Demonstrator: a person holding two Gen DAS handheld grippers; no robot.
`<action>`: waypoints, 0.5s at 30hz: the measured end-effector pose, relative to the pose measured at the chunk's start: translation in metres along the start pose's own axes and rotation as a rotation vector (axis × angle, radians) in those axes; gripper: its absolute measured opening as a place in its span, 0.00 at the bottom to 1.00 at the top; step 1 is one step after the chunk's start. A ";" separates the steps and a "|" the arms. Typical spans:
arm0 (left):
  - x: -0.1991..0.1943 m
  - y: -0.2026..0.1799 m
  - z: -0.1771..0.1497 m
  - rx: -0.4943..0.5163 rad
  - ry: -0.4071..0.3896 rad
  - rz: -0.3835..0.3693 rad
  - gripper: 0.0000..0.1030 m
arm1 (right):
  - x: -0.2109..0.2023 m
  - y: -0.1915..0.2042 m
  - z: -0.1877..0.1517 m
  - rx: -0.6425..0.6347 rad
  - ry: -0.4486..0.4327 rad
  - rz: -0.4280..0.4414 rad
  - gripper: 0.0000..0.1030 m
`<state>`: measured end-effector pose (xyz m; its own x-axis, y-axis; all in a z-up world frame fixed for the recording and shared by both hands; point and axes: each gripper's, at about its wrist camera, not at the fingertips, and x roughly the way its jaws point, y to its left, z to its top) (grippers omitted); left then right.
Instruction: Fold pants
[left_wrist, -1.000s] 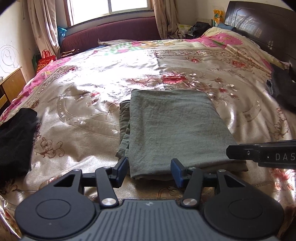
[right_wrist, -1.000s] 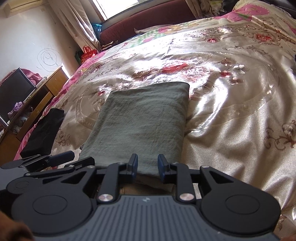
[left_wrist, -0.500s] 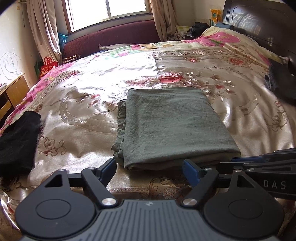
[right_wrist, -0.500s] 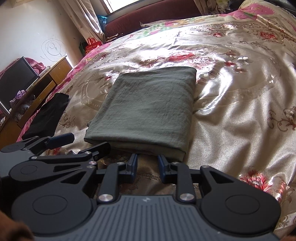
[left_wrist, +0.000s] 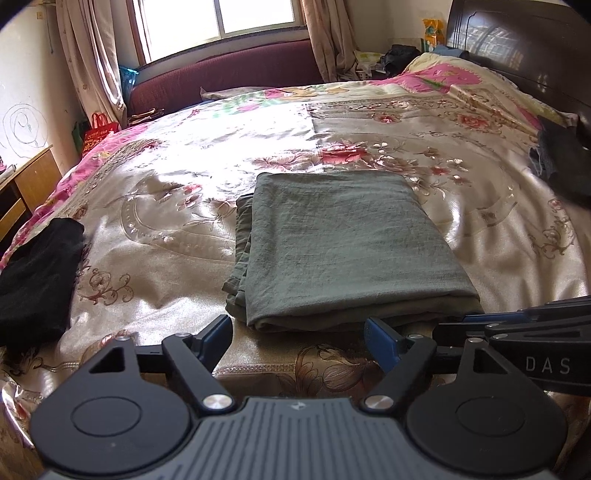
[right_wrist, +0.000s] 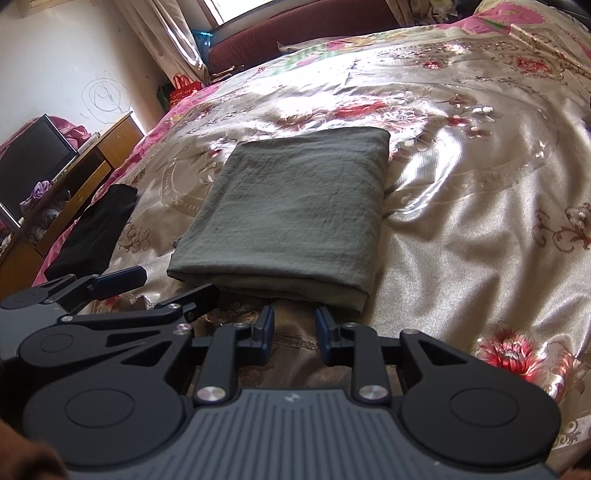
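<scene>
The grey-green pants lie folded into a flat rectangle on the flowered bedspread, with layered edges showing along their left side. My left gripper is open wide just short of their near edge, with nothing between its blue pads. In the right wrist view the pants lie straight ahead. My right gripper stands in front of their near fold, its jaws a narrow gap apart over bare bedspread, holding nothing. The left gripper shows at the pants' near left corner.
A black garment lies on the bed's left side, and dark clothes lie at the right by the dark headboard. A wooden cabinet with a TV stands left of the bed. A maroon sofa sits under the window.
The left gripper's jaws spread wide and came off the pants' near edge. Both grippers drew back toward me, so the whole folded pants now lie free ahead.
</scene>
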<state>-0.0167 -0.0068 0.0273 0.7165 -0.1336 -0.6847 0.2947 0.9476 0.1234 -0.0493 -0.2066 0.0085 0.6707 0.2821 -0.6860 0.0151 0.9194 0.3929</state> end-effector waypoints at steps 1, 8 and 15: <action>0.000 0.000 0.000 0.000 0.001 0.001 0.89 | 0.000 0.000 0.000 0.000 0.001 0.001 0.26; 0.001 0.000 -0.004 -0.008 0.011 -0.001 0.89 | 0.002 0.000 -0.003 0.000 0.010 0.002 0.26; 0.005 -0.004 -0.014 -0.007 0.011 0.014 0.89 | 0.005 -0.001 -0.008 -0.019 0.018 -0.007 0.26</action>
<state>-0.0233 -0.0067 0.0136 0.7133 -0.1167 -0.6911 0.2799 0.9514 0.1283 -0.0519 -0.2036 0.0004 0.6569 0.2804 -0.6998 0.0058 0.9264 0.3766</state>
